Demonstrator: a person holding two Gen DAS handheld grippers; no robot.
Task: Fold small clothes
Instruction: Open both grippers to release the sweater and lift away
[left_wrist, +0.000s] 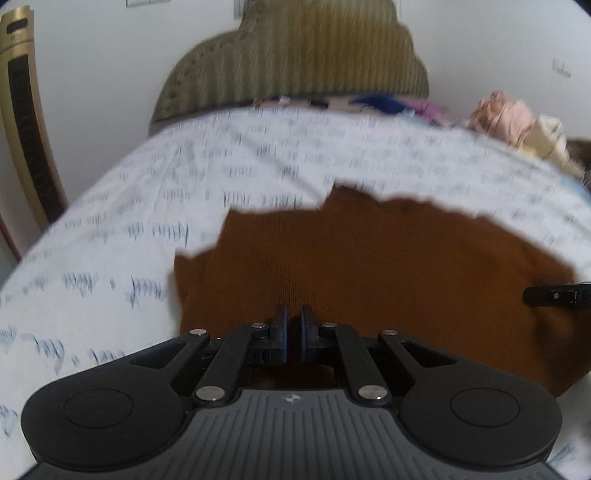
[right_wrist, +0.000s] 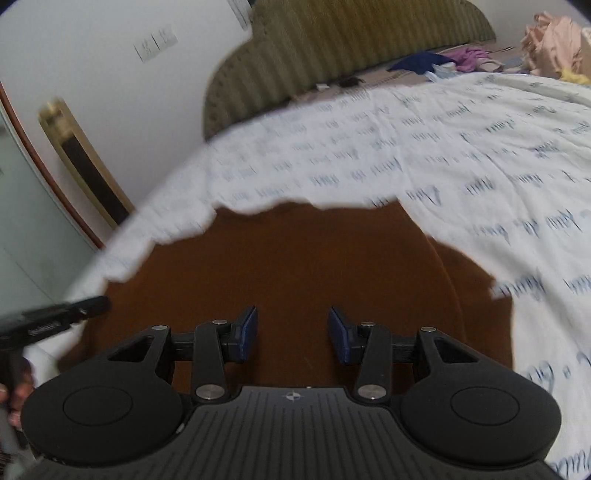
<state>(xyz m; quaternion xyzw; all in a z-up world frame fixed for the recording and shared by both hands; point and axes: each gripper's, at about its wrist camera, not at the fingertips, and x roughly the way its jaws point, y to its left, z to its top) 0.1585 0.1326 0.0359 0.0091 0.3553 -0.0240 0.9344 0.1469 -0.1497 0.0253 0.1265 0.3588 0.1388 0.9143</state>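
Here a brown garment (left_wrist: 369, 273) is seen spread on a white bedsheet printed with blue script (left_wrist: 258, 158), directly ahead of both grippers. The left gripper (left_wrist: 293, 325) is held closed, its blue pads nearly together; whether a fold of cloth is pinched between them cannot be told through the blur. The right gripper (right_wrist: 293, 328) is parted, nothing between its pads, the brown cloth lying beneath the gap. Each gripper's tip is caught at the edge of the other's view. A ribbed olive headboard (right_wrist: 351, 40) is noted at the far end of the bed, against a white wall. A heap of other clothes (right_wrist: 554, 40), pink, purple and dark blue, is noted far off, well apart from the garment.
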